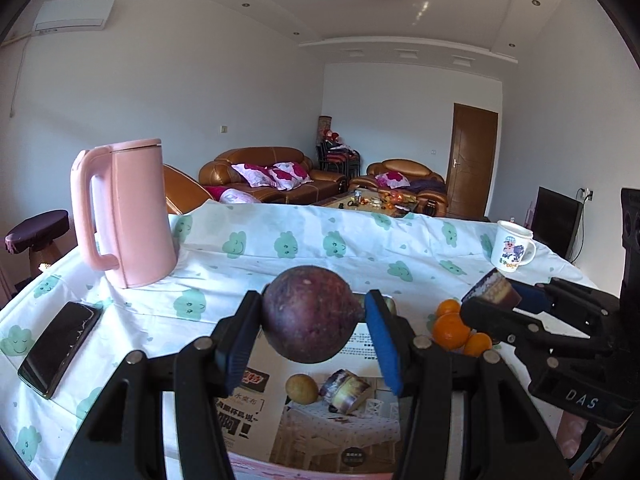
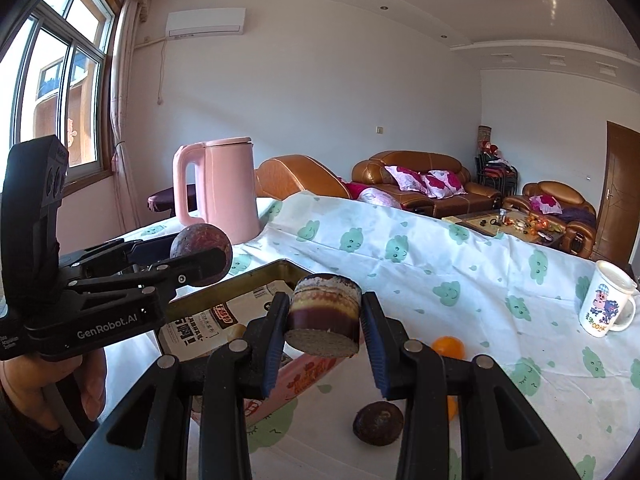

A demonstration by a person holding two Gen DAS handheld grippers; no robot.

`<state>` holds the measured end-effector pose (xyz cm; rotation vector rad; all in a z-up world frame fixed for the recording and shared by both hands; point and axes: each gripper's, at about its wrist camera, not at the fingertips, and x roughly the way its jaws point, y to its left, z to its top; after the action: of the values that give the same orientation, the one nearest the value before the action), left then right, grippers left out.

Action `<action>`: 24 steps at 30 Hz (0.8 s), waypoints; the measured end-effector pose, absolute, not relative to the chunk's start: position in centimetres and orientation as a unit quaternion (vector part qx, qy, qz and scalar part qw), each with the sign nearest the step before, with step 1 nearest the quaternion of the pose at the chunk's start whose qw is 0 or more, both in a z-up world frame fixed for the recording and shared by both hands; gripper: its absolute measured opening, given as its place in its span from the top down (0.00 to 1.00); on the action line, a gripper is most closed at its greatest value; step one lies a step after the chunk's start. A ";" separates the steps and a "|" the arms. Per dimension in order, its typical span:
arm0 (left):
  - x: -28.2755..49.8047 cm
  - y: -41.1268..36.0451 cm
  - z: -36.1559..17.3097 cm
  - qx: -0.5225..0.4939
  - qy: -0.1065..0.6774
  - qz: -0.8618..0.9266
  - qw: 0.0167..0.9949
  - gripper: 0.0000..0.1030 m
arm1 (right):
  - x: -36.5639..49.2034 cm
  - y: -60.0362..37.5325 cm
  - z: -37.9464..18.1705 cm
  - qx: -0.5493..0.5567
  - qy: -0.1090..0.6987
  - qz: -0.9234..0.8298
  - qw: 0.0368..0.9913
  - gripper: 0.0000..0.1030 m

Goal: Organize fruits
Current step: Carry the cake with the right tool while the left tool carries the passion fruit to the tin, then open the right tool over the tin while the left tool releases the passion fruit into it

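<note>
Left gripper (image 1: 312, 322) clamped on a purple passion fruit (image 1: 310, 312) above the tin tray (image 2: 240, 280); right gripper (image 2: 324, 320) clamped on a cut sugarcane segment (image 2: 325, 312); oranges (image 1: 452, 330) on the tablecloth (image 1: 280, 240) just beside.

matt, speckled passion fruit (image 1: 310, 312), glossy plastic kettle (image 1: 128, 212), creased cloth tablecloth (image 1: 280, 248), perhaps metal tin rim (image 2: 240, 280)

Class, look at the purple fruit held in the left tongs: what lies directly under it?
Under the purple fruit is the tin box, lined with printed paper, holding a small yellowish fruit and a sugarcane piece. The tongs hide the box's edges.
</note>
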<state>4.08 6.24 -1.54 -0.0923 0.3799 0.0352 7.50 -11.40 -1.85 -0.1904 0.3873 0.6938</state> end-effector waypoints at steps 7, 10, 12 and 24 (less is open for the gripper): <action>4.6 8.1 -3.4 -0.060 0.226 0.034 0.972 0.47 | 7.4 -7.5 -3.6 -0.114 0.216 0.367 0.897 0.62; 4.9 8.5 -4.2 -0.060 0.240 0.036 0.968 0.47 | 7.3 -6.2 -4.6 -0.125 0.228 0.376 0.889 0.62; 4.9 8.7 -4.6 -0.061 0.247 0.039 0.966 0.47 | 7.3 -5.8 -5.1 -0.132 0.235 0.379 0.885 0.62; 5.0 9.0 -5.3 -0.053 0.256 0.050 0.964 0.47 | 7.6 -4.5 -6.4 -0.158 0.267 0.385 0.869 0.62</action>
<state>5.05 9.04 -5.31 -0.1068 0.5193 0.1012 7.60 -4.54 -6.40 -0.3298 0.5590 0.8047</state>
